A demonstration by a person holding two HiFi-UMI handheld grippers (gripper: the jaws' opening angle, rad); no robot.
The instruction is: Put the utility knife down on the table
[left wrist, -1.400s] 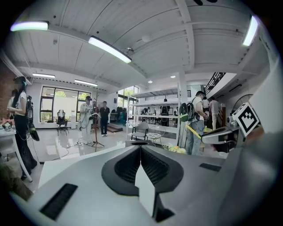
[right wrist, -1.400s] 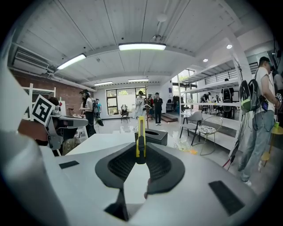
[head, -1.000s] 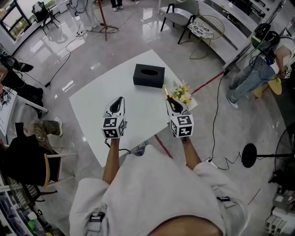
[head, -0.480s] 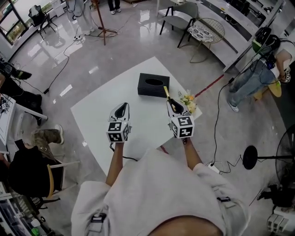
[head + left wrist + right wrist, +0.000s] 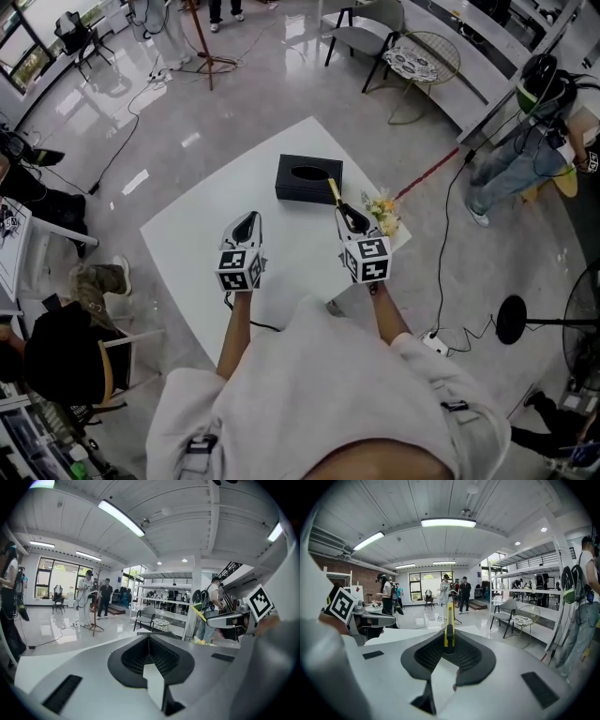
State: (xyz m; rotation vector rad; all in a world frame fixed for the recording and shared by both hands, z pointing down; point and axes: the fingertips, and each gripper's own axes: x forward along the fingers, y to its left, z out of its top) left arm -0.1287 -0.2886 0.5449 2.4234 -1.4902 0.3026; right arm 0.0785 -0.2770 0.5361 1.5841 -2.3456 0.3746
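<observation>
Since a second ago both grippers have edged forward over the white table. The yellow utility knife now sticks up close to the near right corner of the black tissue box, off the tabletop, its tail end clamped in the narrow jaws of the right gripper. It looks light, stiff and smooth-sided, so I'd judge it could slip in the pads and is best held by its flat sides near the back, away from the blade end. The left gripper, nearer than the box and to its left, has its jaws together on nothing.
</observation>
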